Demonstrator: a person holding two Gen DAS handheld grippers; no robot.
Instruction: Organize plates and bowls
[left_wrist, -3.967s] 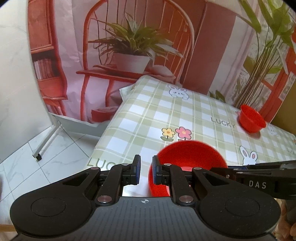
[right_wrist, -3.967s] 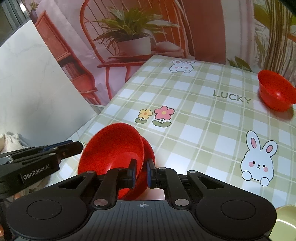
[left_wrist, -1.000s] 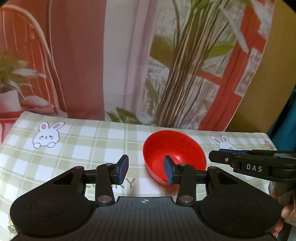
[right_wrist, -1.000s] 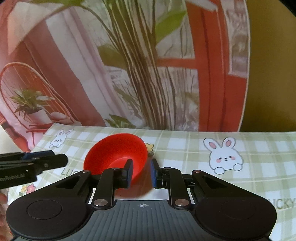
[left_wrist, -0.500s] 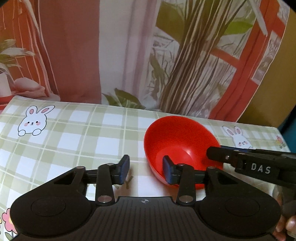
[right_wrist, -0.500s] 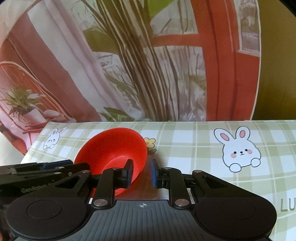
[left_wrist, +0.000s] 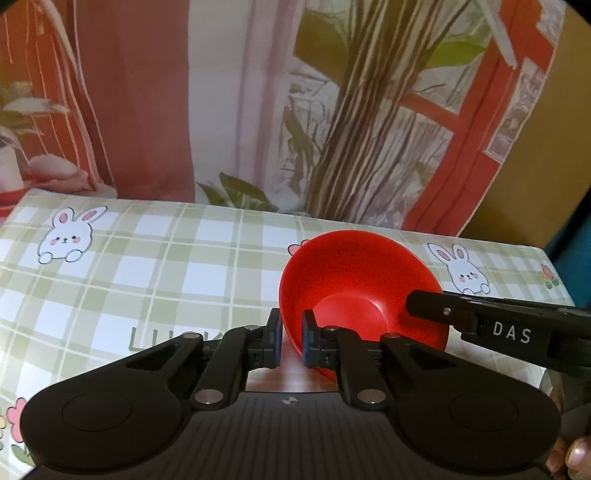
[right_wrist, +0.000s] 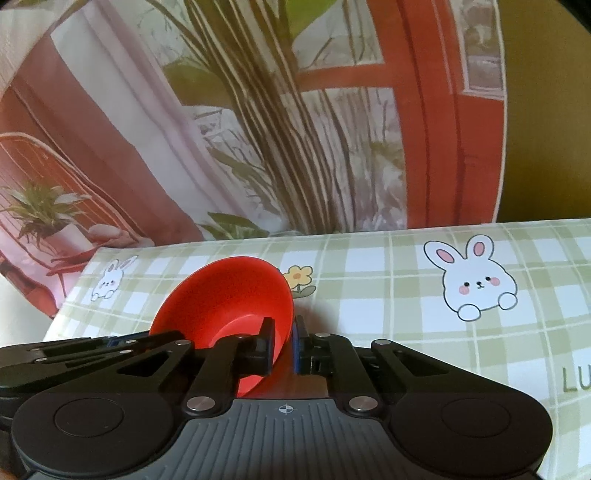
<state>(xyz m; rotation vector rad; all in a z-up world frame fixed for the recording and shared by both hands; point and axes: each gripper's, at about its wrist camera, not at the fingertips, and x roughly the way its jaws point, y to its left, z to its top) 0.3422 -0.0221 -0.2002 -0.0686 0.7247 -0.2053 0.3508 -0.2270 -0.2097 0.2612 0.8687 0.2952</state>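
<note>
The glossy red plastic bowl (left_wrist: 354, 280) sits tilted on the counter (left_wrist: 155, 266), which is covered by a green-and-white checked cloth printed with cartoon rabbits and flowers. The left gripper (left_wrist: 290, 341) has its jaws clenched on the bowl's near-left rim, 1 blue-padded finger (left_wrist: 307, 343) inside the bowl and the other outside. The right gripper (right_wrist: 283, 345) grasps the opposite rim the same way, its jaws closed on the red wall with 1 finger (right_wrist: 266, 345) inside the bowl. In the left wrist view the right gripper's black body marked "DAS" reaches across the bowl's far edge. Behind the counter hangs a printed backdrop (right_wrist: 295, 110) showing plants, a red door and curtains.
</note>
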